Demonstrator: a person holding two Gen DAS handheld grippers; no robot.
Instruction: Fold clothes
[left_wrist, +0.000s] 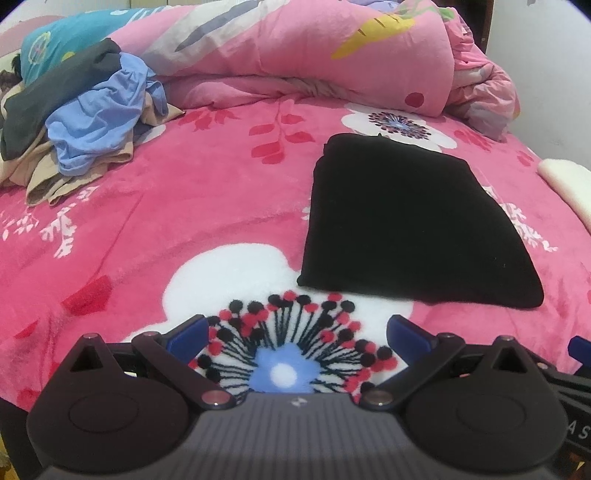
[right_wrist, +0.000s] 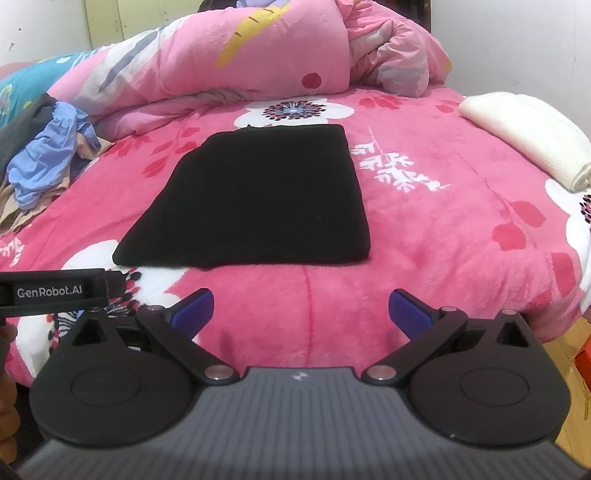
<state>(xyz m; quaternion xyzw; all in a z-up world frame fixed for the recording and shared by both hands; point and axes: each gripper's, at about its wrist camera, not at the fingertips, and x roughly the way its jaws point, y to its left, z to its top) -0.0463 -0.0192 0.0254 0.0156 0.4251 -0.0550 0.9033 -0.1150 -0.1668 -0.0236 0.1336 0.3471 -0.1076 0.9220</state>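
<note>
On the pink flowered bed (right_wrist: 424, 236) lie a folded black garment (right_wrist: 255, 199), a white towel (right_wrist: 524, 136) (rolled), a clothes heap (left_wrist: 77, 122) and a quilt (left_wrist: 295, 55).

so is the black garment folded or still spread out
Folded: the black garment lies flat as a neat block with straight edges on the blanket, neither gripper touching it.

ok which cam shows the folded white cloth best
The right wrist view. There the folded white cloth lies whole on the pink blanket at the bed's right edge, its layered end visible. The left wrist view catches only a blurred sliver of it, cut off by the right frame edge.
</note>
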